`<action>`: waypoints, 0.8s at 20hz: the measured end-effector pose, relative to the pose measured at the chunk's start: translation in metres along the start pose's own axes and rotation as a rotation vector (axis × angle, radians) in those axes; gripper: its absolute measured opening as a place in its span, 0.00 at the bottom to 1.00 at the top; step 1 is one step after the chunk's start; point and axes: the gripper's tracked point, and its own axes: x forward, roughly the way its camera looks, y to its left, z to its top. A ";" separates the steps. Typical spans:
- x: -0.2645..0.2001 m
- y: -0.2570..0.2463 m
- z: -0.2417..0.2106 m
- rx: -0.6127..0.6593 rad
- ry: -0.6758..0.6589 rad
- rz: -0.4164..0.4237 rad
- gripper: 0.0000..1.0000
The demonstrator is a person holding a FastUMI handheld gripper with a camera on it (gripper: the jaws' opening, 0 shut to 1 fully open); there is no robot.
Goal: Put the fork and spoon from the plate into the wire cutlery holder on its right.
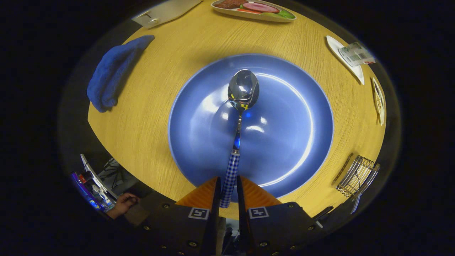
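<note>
Spoon (237,117): your tongs (229,188) clamp its checked handle, bowl held forward over the plate (199,142) for carrying to the wire cutlery holder (357,176).

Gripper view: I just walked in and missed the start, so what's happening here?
A person's handheld claw is shut on the checked handle of a spoon, with its bowl pointing out over the blue plate on the wooden table. The wire cutlery holder stands to the plate's right, with a checked handle hanging at its near end. A blue cloth lies to the plate's left.
</note>
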 end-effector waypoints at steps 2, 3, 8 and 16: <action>0.013 -0.008 -0.008 -0.074 0.014 -0.046 0.20; 0.000 -0.004 -0.003 -0.073 0.003 -0.038 0.14; -0.004 -0.018 -0.017 -0.119 0.050 -0.035 0.07; -0.043 -0.054 -0.049 -0.243 0.125 -0.117 0.07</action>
